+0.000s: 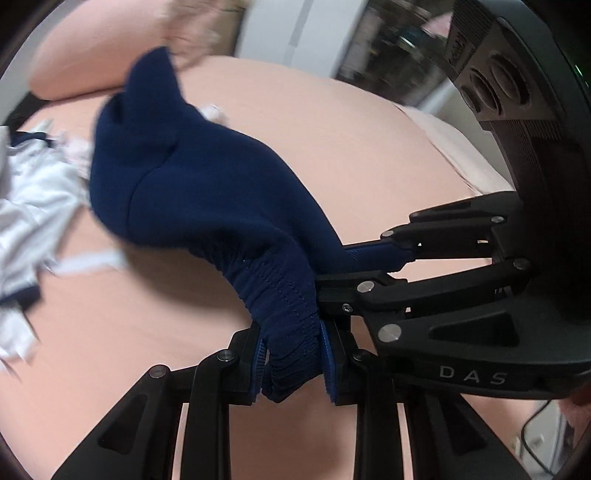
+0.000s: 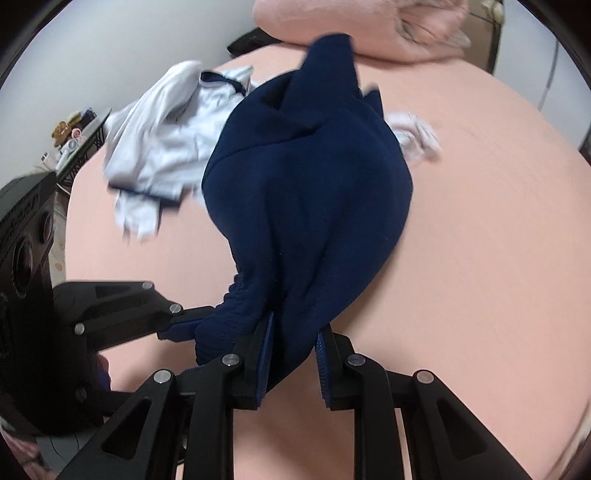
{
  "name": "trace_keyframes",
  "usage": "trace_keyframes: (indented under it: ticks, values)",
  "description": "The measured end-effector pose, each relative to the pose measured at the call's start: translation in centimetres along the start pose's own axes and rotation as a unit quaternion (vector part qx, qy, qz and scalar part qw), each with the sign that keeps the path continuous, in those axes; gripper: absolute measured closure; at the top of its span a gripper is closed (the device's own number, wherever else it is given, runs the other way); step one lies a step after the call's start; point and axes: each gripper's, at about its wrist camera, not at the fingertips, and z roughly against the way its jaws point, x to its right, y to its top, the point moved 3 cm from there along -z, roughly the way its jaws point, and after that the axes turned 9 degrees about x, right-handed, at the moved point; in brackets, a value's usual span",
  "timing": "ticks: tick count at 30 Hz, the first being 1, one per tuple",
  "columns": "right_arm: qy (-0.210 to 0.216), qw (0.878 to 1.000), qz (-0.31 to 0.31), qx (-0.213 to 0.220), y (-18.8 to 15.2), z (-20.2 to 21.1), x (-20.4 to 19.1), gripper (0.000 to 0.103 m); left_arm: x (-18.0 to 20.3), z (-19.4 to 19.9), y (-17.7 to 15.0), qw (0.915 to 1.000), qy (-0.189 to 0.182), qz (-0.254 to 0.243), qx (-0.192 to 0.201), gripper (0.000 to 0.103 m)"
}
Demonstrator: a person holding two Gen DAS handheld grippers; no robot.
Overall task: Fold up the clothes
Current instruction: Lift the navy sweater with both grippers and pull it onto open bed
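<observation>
A navy blue garment point(image 1: 203, 177) with a ribbed elastic band hangs lifted over the pink bed sheet point(image 1: 351, 147). In the left wrist view my left gripper point(image 1: 291, 354) is shut on the bunched ribbed band at the bottom. My right gripper point(image 1: 343, 271) comes in from the right, shut on the same edge close beside it. The right wrist view has my right gripper point(image 2: 295, 350) clamped on the navy garment point(image 2: 306, 184). There my left gripper point(image 2: 199, 325) holds the ribbed band just to its left. The cloth's far end trails toward the pillow.
A crumpled white garment with navy trim point(image 2: 162, 136) lies on the bed sheet point(image 2: 480, 221) left of the navy one. A small pale item point(image 2: 417, 136) lies to the right. A pink pillow point(image 2: 351, 26) sits at the head. A side table point(image 2: 77, 136) with small things stands beyond the bed's left edge.
</observation>
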Motion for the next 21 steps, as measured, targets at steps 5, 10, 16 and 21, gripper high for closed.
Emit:
trace_keyframes:
  ticks: [5, 10, 16, 21]
  values:
    - [-0.021, 0.999, -0.037, -0.01, -7.3, 5.3, 0.9, 0.082, 8.0, 1.7, -4.0, 0.9958, -0.052, -0.056, -0.05, 0.08]
    - [-0.032, 0.994, -0.1, -0.008, -15.8, 11.1, 2.6, 0.082, 15.6, 3.5, -8.1, 0.9824, -0.108, -0.117, -0.098, 0.08]
    - [-0.072, 0.985, -0.155, -0.003, -24.0, 16.8, 4.2, 0.083, 20.5, 3.7, -10.9, 0.9638, -0.145, -0.173, -0.142, 0.079]
    - [-0.065, 0.97, -0.235, 0.009, -28.0, 18.9, 6.6, 0.082, 19.4, 2.8, -11.3, 0.961, -0.119, -0.181, -0.172, 0.07]
